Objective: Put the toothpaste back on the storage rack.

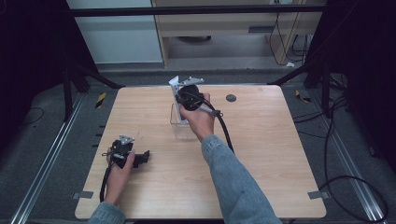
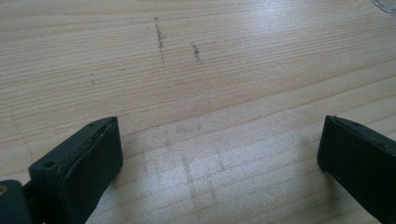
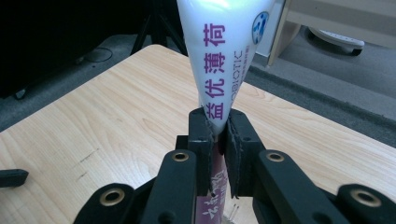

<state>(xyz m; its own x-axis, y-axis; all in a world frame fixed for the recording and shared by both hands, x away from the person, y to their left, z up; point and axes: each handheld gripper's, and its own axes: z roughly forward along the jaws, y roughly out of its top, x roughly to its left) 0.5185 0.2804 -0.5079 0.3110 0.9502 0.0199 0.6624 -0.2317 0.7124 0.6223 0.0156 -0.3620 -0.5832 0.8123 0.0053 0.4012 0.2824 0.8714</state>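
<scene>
High view: right gripper (image 1: 180, 95) held above a clear plastic box (image 1: 183, 125) near the desk's middle, toward the far edge. Right gripper view: fingers (image 3: 201, 135) clamped tight on a white tube (image 3: 223, 60), purple Chinese print and "OBIOTIC" lettering legible, wide crimped end pointing away from the camera, narrower end between the pads. From above, the tube's pale end (image 1: 174, 83) sticks up past the gripper, over the box's far side. Whether the tube's lower end sits inside the box, cannot tell.

Left gripper (image 1: 142, 157) rests low at the desk's near left, well apart from the box. Left gripper view: fingers (image 2: 93, 158) wide apart, nothing between them, bare wood below with a few dark scuff marks (image 2: 160, 36).

Around: small dark round disc (image 1: 230, 98) on the desk, far right of the box, apart from it. Black cable (image 1: 225, 130) trails from the right gripper down beside the denim sleeve (image 1: 233, 182). Nothing stands between gripper and box.

Surface: light wood-grain desk (image 1: 271, 158). Room: grey floor, black tripod legs at both far corners, pale cabinet beyond, loose cables on the right.
</scene>
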